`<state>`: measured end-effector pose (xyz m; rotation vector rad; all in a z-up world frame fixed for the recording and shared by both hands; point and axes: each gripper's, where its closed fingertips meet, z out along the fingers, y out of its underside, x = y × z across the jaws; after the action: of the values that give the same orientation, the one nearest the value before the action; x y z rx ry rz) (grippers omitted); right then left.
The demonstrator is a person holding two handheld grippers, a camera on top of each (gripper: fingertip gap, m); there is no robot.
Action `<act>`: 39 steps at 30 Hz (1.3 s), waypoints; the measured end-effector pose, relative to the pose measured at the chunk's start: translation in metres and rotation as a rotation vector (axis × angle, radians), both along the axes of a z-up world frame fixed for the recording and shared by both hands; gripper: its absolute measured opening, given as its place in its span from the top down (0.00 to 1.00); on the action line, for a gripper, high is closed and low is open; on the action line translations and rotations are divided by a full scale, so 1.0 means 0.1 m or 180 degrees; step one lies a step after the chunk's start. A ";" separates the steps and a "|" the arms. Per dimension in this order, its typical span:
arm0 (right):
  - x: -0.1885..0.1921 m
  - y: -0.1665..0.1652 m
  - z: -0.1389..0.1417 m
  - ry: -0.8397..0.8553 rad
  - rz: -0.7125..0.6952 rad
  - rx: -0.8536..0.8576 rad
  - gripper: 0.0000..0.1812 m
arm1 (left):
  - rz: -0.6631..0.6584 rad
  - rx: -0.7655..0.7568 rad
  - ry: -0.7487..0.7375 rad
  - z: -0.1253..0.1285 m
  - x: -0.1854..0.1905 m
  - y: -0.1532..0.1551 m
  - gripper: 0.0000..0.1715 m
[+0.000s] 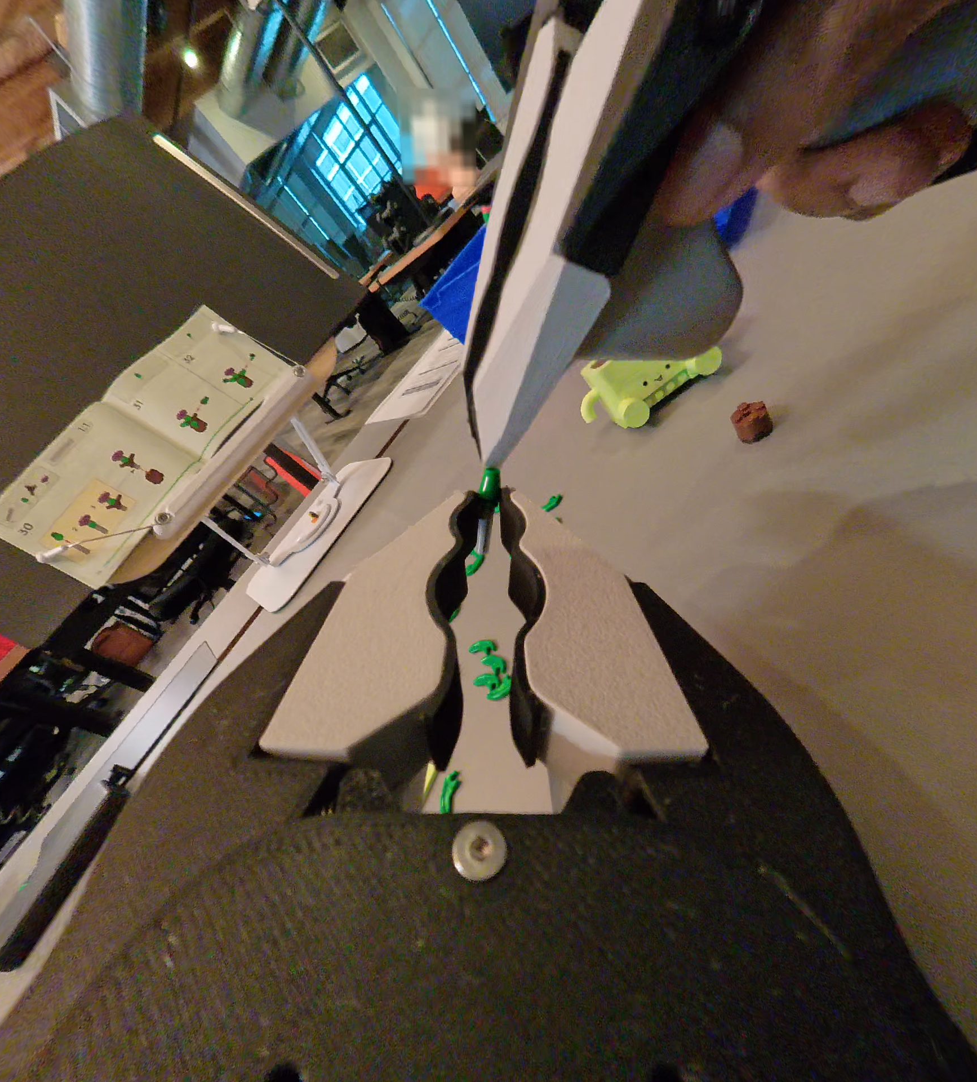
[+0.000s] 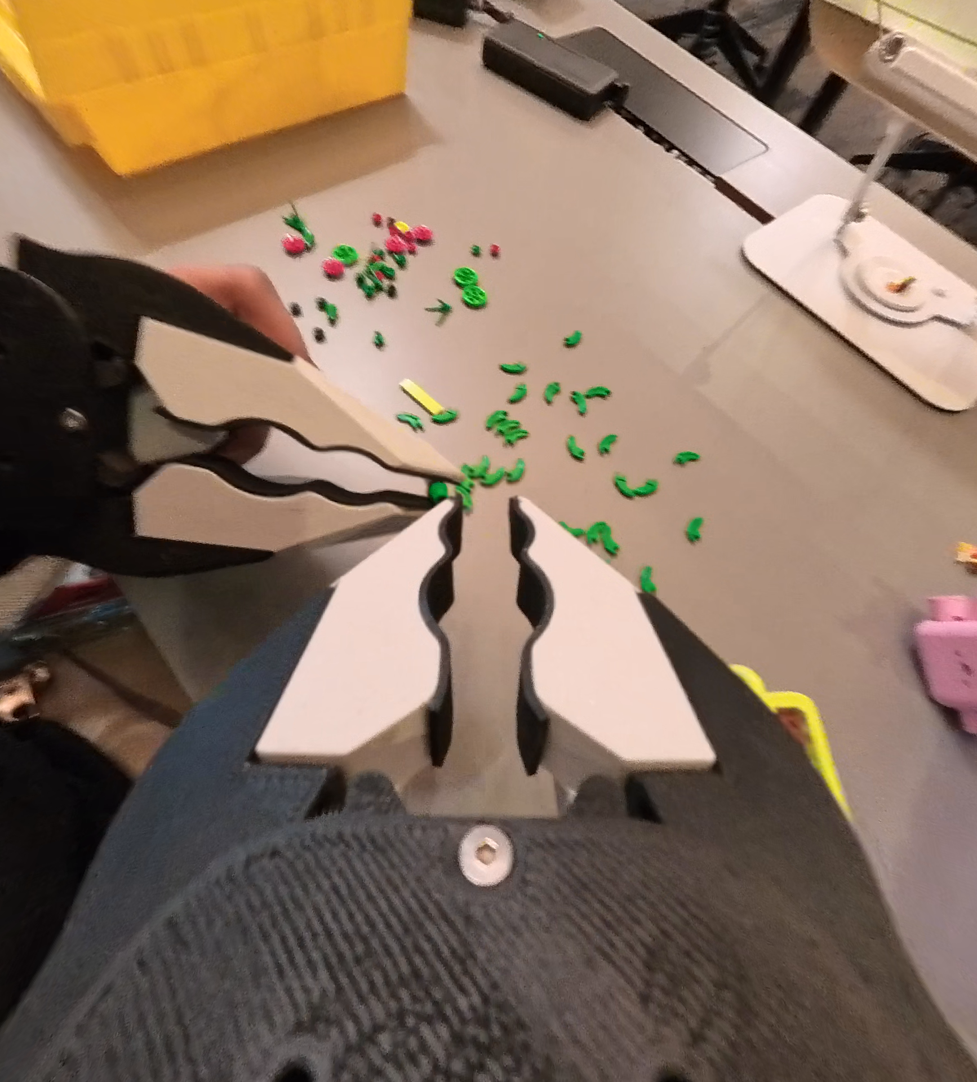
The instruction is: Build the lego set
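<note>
My left gripper (image 1: 486,499) is shut on a small green stem piece (image 1: 487,481) with a thin grey rod behind it, held just above the grey table (image 1: 825,585). It also shows in the right wrist view (image 2: 445,490), coming in from the left with the green piece (image 2: 438,489) at its tips. My right gripper (image 2: 485,506) is open, its jaws a small gap apart, right beside the left tips. In the left wrist view the right gripper (image 1: 489,459) comes down from above and its tip meets the top of the green piece. Several loose green leaf pieces (image 2: 509,430) lie below.
Pink flower pieces (image 2: 398,240) and a yellow-green bar (image 2: 422,398) lie farther out. A yellow bin (image 2: 211,76), pink build (image 2: 972,661), lime figure (image 1: 644,380), brown round brick (image 1: 752,421), instruction booklet (image 1: 141,445) on its white stand (image 2: 884,304) surround the spot. Only a small space, under 4 cm, lies between the two pairs of fingers.
</note>
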<state>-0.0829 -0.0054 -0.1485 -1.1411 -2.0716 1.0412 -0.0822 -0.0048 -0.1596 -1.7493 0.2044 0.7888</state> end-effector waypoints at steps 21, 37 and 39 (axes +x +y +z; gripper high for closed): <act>0.10 -0.08 0.06 -0.0367 0.0479 -0.0986 0.98 | -0.0515 0.0323 -0.1087 0.03 0.00 -0.13 0.74; 0.14 -0.19 -0.71 -0.1826 0.0971 0.0554 0.97 | 0.0255 0.1140 -0.2510 0.00 -0.80 -0.57 0.86; 0.14 -0.19 -0.77 -0.1930 0.1018 0.0670 0.97 | 0.0264 0.1113 -0.2502 -0.02 -0.80 -0.57 0.87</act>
<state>-0.0685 -0.0245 -0.2256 -1.1333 -2.8363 0.6249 -0.1625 -0.0622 -0.1612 -1.6081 -0.5079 0.1331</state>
